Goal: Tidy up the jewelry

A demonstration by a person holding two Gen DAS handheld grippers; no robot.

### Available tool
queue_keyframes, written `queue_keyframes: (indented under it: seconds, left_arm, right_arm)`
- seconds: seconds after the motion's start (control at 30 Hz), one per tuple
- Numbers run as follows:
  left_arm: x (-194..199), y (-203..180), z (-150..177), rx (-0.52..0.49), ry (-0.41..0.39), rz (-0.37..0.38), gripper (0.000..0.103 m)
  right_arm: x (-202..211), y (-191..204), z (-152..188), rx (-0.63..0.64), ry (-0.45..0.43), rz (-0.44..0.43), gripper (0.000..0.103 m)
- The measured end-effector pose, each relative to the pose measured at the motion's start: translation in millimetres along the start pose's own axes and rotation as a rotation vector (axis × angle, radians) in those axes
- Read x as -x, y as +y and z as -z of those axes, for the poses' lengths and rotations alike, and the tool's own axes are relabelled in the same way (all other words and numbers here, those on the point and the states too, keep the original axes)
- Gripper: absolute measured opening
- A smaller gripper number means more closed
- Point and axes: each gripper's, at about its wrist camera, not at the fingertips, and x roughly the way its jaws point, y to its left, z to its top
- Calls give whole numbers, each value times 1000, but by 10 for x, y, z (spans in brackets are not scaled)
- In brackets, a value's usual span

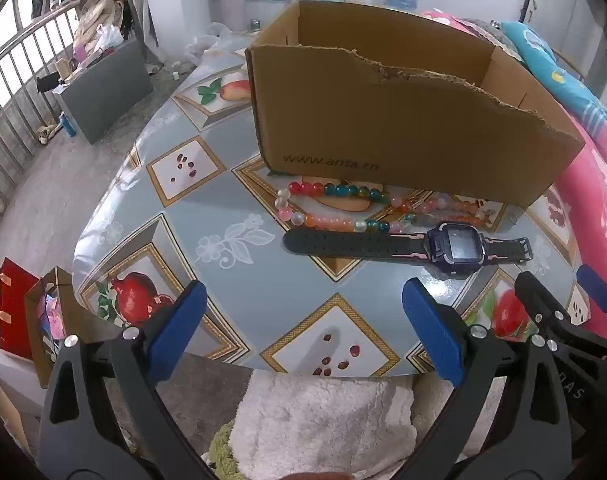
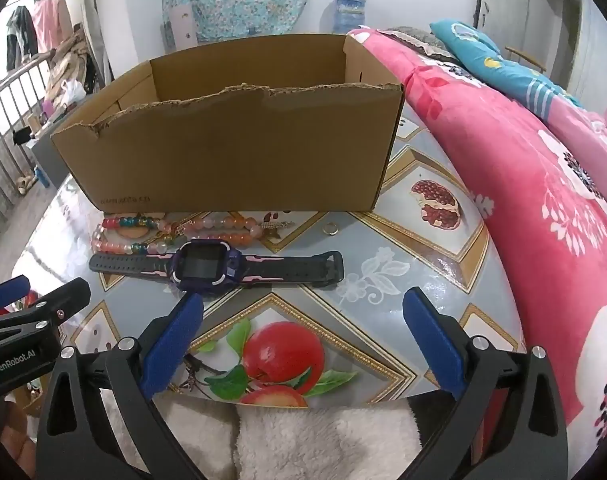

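A dark wristwatch (image 1: pixel 423 246) with a square screen lies flat on the table; it also shows in the right wrist view (image 2: pixel 207 266). Behind it lie coloured bead bracelets (image 1: pixel 335 208), also seen in the right wrist view (image 2: pixel 171 232), and a small gold ring (image 2: pixel 330 229). An open cardboard box (image 1: pixel 403 120) with a torn front wall stands behind them; the right wrist view shows it too (image 2: pixel 231 148). My left gripper (image 1: pixel 303 320) is open and empty, near the table's front edge. My right gripper (image 2: pixel 303 328) is open and empty, its left finger just before the watch.
The round table (image 1: pixel 231 216) has a fruit-patterned cover. A pink flowered quilt (image 2: pixel 543 184) lies on the bed to the right. A white fluffy cloth (image 1: pixel 323 424) lies below the front edge. Paper bags (image 1: pixel 27 316) and a grey cabinet (image 1: pixel 103 88) stand on the left.
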Motion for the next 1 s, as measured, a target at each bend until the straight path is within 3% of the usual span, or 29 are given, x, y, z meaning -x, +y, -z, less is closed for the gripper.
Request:
queue_keyframes:
  seconds: [1.0]
  left_arm:
    - [-36,24,17,0,8,10,95]
  right_arm:
    - [-6,11,9,-9,2,2,98]
